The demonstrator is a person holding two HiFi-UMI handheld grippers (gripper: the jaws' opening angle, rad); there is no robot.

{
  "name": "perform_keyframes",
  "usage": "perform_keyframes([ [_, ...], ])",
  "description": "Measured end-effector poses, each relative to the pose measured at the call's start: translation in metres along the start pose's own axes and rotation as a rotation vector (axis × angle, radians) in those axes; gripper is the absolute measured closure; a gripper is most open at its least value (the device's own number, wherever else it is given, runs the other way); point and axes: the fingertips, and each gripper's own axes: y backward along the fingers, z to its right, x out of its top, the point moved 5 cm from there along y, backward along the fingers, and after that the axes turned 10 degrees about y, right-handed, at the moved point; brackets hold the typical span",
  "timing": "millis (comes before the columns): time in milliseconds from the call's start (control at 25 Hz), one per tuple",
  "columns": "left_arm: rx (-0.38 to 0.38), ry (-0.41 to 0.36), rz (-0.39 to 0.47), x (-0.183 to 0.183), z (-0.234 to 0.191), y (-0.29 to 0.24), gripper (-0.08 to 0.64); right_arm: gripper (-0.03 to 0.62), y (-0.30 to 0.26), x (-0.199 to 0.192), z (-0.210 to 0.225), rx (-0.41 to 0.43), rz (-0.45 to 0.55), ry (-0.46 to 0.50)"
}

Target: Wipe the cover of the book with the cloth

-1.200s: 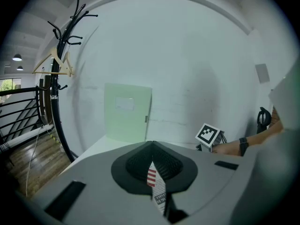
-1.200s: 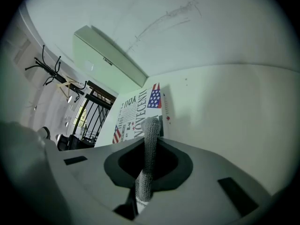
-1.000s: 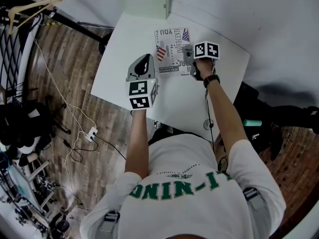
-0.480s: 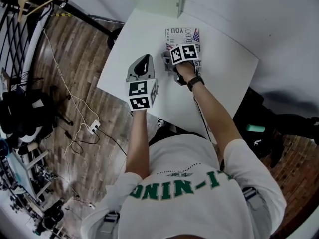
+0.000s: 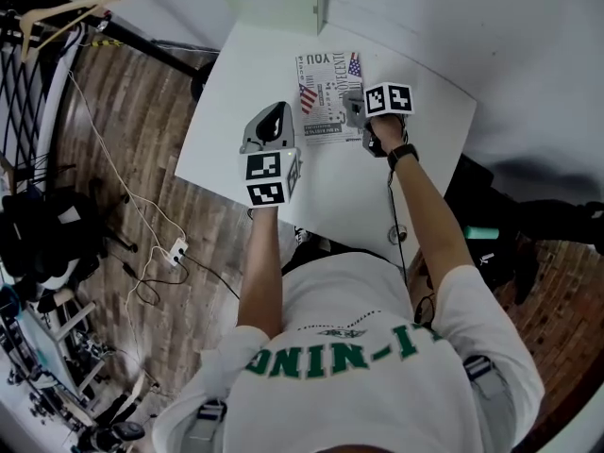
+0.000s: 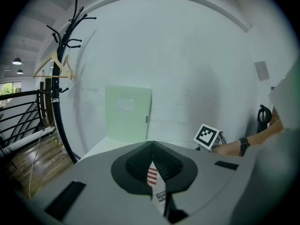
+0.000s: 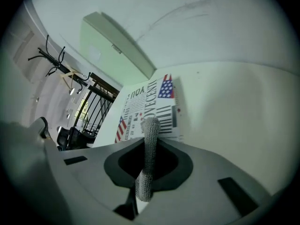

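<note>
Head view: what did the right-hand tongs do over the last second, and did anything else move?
The right tongs, shut on the grey cloth, swept left across the cover of the book and have come back to its right edge, where they began. The left tongs stayed beside the book's left edge. The book did not visibly shift on the white table.

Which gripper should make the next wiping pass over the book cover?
Right. The right gripper is shut on the cloth and sits at the book's right edge. The left gripper is shut with no cloth, beside the book.
</note>
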Motion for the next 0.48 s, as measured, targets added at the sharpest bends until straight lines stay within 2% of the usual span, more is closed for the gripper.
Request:
perform_keyframes([
  [120,-0.016,-0.006,-0.002,0.001,0.005,-0.002,0.548,0.561,0.016,-0.001,0.021,-0.028,0.020,-0.035],
  [280,-0.012,-0.003,0.002,0.002,0.005,-0.001,0.548,0.561,0.018,-0.001,0.025,-0.046,0.028,-0.040],
  [360,-0.006,-0.003,0.005,0.003,0.004,0.000,0.548,0.560,0.013,0.001,0.018,-0.045,0.018,-0.029],
  [480,0.009,-0.003,0.005,0.001,0.000,0.004,0.548,0.560,-0.003,-0.003,-0.014,0.016,0.000,0.004],
])
